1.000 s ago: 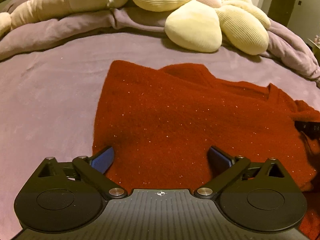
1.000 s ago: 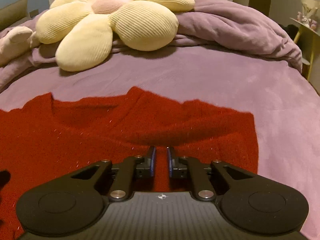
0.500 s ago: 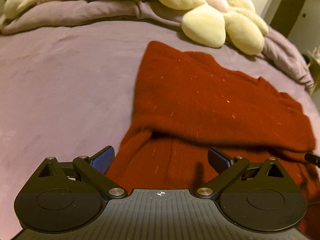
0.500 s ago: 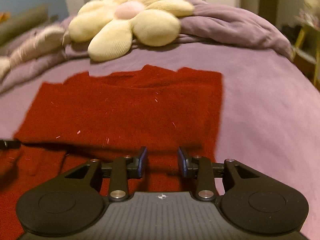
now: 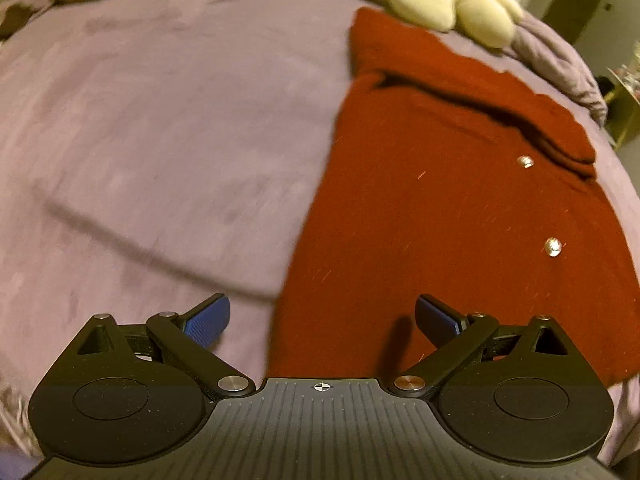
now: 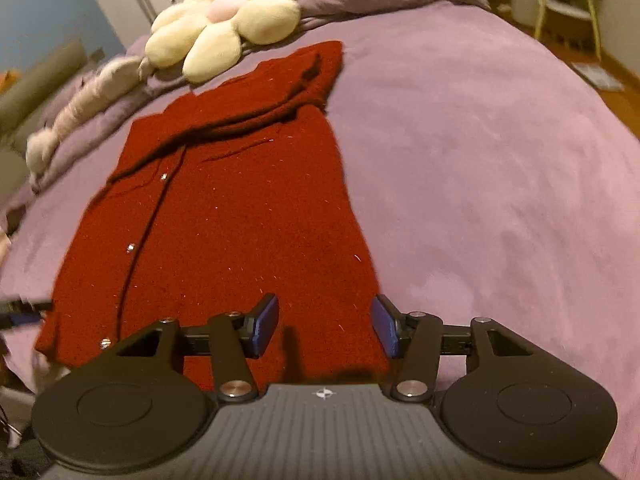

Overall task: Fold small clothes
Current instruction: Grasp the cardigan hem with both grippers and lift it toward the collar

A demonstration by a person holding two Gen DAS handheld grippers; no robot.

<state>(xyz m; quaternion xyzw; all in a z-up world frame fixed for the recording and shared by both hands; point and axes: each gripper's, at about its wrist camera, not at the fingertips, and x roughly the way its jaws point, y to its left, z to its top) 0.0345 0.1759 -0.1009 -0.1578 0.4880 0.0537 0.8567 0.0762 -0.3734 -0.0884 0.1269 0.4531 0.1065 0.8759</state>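
A dark red knitted cardigan [image 6: 236, 216] lies flat on the purple bedspread [image 6: 500, 184] of a bed, its button front facing up. Its far end is folded over into a thick band across the garment, and that band lies just short of a cream flower-shaped cushion [image 6: 224, 28] at the far side of the bed. Small metal buttons [image 5: 553, 247] run in a line down the front.

In the left wrist view the left hand-held gripper [image 5: 322, 318] hovers over the near left edge of the cardigan, its blue-padded fingers [image 5: 210, 320] spread wide and holding nothing; one finger is over the bedspread, the other over the red knit. The picture is somewhat blurred.

In the right wrist view the right hand-held gripper [image 6: 326, 326] sits above the near right corner of the garment, its fingers also spread apart and empty, with red fabric showing between them. At the far left edge of this view a dark tip of the other tool shows near the cardigan's left hem. A rolled beige blanket [image 6: 88, 96] lies to the left of the cushion, and a yellow-legged chair [image 6: 568, 4] stands beyond the bed on the right.
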